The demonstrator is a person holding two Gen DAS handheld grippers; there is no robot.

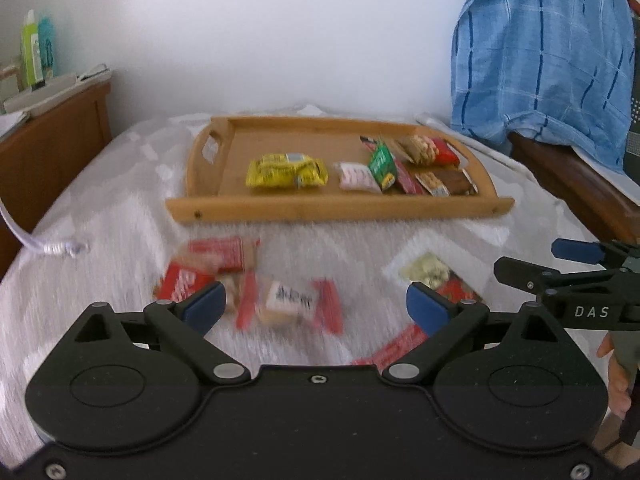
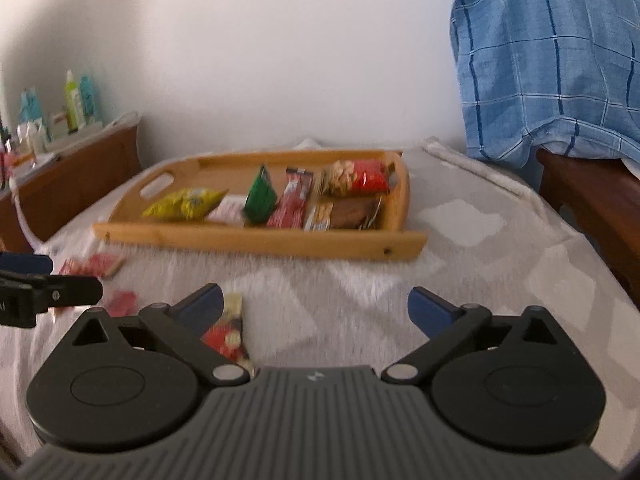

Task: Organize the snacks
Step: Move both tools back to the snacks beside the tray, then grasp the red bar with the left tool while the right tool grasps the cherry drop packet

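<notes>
Bed point(image 1: 120, 216), covered by a grey-white spread, with a wooden tray point(image 1: 340, 210) lying crosswise at its far end. The tray already holds a row of packets: a yellow bag point(image 1: 286, 170) left of centre, then a pink pack point(image 1: 357, 176), a green pack point(image 1: 382, 162) and several red and brown bars point(image 1: 438, 182) crowded toward the right end. The left end of the tray is bare.

Loose snacks still lie on the spread, near of the tray: a red cluster point(image 1: 212, 266) at near left, a beige wafer point(image 1: 290, 304) with red ends, a pale packet point(image 1: 434, 274) at right, and a red bar point(image 1: 394, 350) nearest of all.

Left gripper point(image 1: 314, 308): fingers spread wide, holding nothing. The wafer lies directly between and just beyond the fingertips, its long axis running left to right, across the fingers' line of approach. Motion blur obscures finer detail.

Right gripper point(image 2: 316, 306): fingers likewise spread, empty, over bare spread; only a red packet point(image 2: 228, 334) lies by its left finger.

Judged from this layout, the left gripper is the nearer to the wafer and better placed to take it.
</notes>
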